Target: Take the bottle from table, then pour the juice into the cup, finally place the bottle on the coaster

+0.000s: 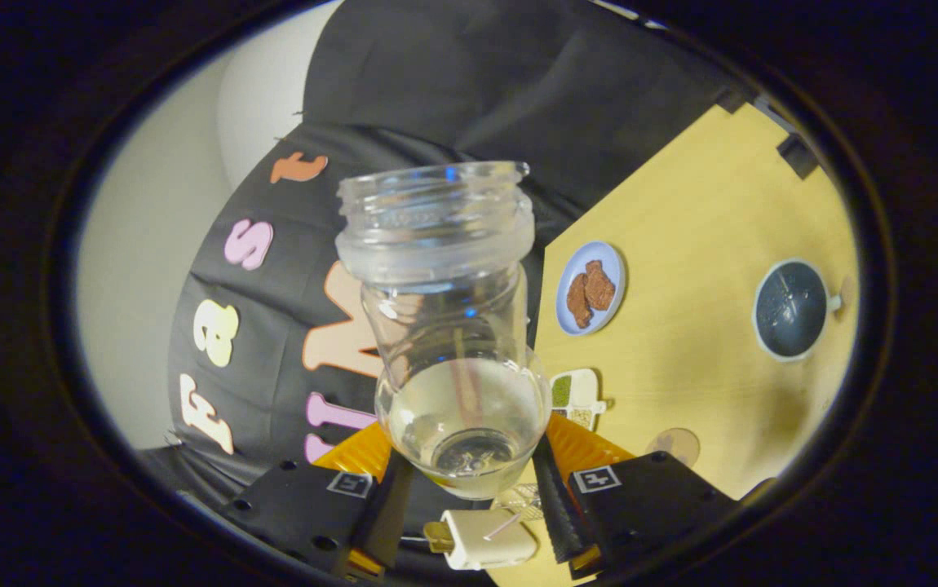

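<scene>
**Bottle lifted and tipped; pour and placement not finished**

The tool (469,477) is clenched on the bottle (444,326), one finger pressing each side of its rounded base, so the first step, taking it off the surface (705,204), is done. The bottle is clear, uncapped, and sits between the fingers with its open mouth pointing forward, away from them. The whole scene looks rolled to one side, which suggests the tool is tilted, either going into the pour or out of it.

Pale liquid pools in the base end of the bottle, nearest the fingers, and none is at the neck, so nothing is flowing out right now. The cup (791,310), dark inside with a small handle, stands well beyond the bottle and off to one side, not under the mouth. Whether it holds juice I cannot tell; its inside is dark and small in this view.

A blue plate (591,288) with brown pieces lies between bottle and cup. A faint round disc (675,444) near the fingers may be the coaster, and it is bare, so the final step is clearly left.
</scene>
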